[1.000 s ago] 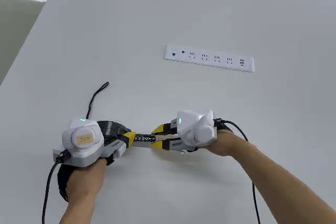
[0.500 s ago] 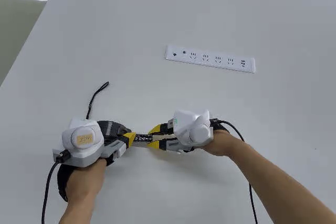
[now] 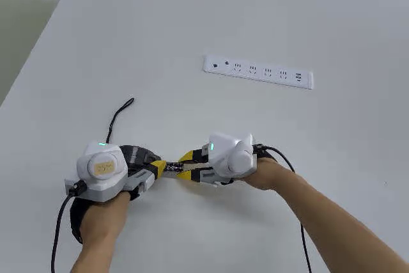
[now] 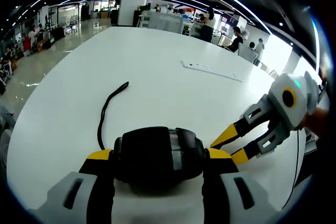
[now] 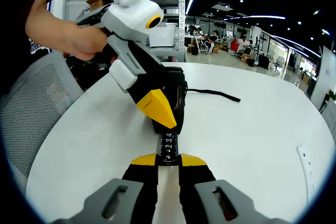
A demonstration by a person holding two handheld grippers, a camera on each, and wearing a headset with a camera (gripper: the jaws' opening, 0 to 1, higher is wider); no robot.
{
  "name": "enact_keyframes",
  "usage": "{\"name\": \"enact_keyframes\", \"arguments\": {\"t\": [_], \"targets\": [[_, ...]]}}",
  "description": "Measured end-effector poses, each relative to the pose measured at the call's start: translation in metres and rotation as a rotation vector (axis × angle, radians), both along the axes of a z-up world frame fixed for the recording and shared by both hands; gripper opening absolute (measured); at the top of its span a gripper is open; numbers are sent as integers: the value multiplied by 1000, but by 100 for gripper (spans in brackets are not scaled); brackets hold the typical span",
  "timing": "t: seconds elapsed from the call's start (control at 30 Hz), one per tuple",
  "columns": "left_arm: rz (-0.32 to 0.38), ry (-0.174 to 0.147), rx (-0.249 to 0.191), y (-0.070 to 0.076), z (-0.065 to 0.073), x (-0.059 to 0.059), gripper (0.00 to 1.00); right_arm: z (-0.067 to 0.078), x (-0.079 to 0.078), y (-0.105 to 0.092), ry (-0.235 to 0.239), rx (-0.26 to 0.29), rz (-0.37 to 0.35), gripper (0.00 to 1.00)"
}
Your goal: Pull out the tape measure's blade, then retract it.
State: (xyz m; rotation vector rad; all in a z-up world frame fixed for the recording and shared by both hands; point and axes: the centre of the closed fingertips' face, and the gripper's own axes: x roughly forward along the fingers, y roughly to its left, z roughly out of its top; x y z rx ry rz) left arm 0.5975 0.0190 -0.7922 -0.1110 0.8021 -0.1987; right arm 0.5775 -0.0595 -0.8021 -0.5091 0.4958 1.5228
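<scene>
The black tape measure case (image 4: 157,153) sits on the white table with my left gripper (image 4: 157,157) shut on it, a yellow-tipped jaw on each side. A short length of blade (image 5: 168,144) with printed numbers runs out of the case (image 5: 176,95). My right gripper (image 5: 168,160) is shut on the blade's end. In the head view the left gripper (image 3: 151,165) and the right gripper (image 3: 185,166) face each other near the table's front. The blade (image 3: 172,169) is stretched between them, and the case (image 3: 137,156) lies partly under the left gripper.
A white power strip (image 3: 257,71) lies further back on the table (image 3: 287,17). The case's thin black strap (image 3: 118,117) trails away behind the left gripper. Cables hang from both grippers toward the person. The table's left edge runs close to the left hand.
My right gripper has moved left toward the case, so the exposed blade is shorter. The left gripper and the case stay in place.
</scene>
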Motion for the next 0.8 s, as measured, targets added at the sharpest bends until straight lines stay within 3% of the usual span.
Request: {"name": "enact_keyframes", "arguments": {"t": [0.8], "targets": [[1,5,-5,2,-1,0,65,-1,1,13,-9,-1,11,14]]}}
